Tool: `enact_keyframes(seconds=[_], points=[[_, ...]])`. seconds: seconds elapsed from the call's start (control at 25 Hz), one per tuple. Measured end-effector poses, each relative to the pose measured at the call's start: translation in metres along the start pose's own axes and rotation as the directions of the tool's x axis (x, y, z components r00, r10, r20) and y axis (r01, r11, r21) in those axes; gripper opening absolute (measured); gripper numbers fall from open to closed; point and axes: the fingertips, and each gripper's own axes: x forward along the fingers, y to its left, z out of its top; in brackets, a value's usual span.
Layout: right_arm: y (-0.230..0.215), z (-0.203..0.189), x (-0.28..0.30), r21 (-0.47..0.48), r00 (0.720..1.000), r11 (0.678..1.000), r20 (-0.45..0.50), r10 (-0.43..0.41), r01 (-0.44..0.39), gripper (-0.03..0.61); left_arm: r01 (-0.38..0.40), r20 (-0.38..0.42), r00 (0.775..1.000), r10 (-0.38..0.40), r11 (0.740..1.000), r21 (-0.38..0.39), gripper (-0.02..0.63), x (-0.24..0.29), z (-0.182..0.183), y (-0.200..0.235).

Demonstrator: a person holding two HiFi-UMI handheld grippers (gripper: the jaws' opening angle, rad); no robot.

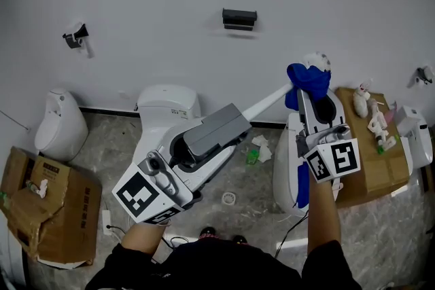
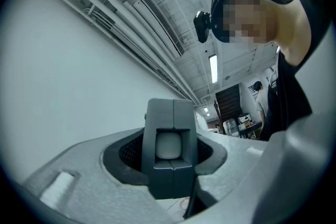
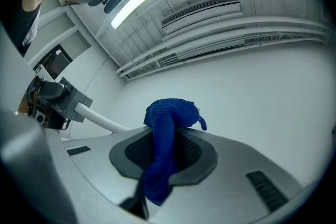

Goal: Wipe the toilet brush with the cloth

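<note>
My left gripper is clamped on the handle end of the toilet brush. My right gripper pinches the blue cloth, which is bunched against the handle at its tips, just short of the brush head.

White brush is in the air, handle slanting up to the right. Blue cloth bunched round its upper end, just below the head, one tail hanging down.
</note>
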Motion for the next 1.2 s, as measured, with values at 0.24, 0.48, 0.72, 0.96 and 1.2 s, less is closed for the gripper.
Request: enact_keyframes(seconds=[0.24, 0.48, 0.72, 0.96, 1.2], points=[[-0.007, 0.000, -0.003, -0.008, 1.000, 1.000, -0.005, -0.017, 0.017, 0.083, 0.014, 0.007, 1.000, -0.014, 1.000, 0.000, 0.187, 0.001, 0.002, -0.001], [-0.010, -0.002, -0.006, -0.017, 0.999, 0.999, -0.019, -0.033, 0.032, 0.083, 0.018, 0.008, 1.000, -0.018, 1.000, -0.004, 0.187, 0.000, 0.001, -0.001], [-0.008, 0.000, -0.014, -0.007, 1.000, 1.000, -0.021, -0.016, 0.016, 0.083, 0.003, 0.013, 1.000, -0.002, 0.999, -0.035, 0.187, 0.000, -0.007, 0.003], [-0.002, 0.025, -0.030, -0.001, 0.999, 1.000, 0.036, -0.009, 0.009, 0.083, -0.022, 0.008, 1.000, 0.022, 1.000, -0.019, 0.187, -0.001, -0.009, 0.005], [0.026, 0.057, -0.025, -0.002, 0.994, 0.998, 0.089, 0.067, -0.068, 0.083, -0.014, 0.000, 1.000, 0.014, 1.000, -0.007, 0.187, 0.002, -0.012, 0.006]])
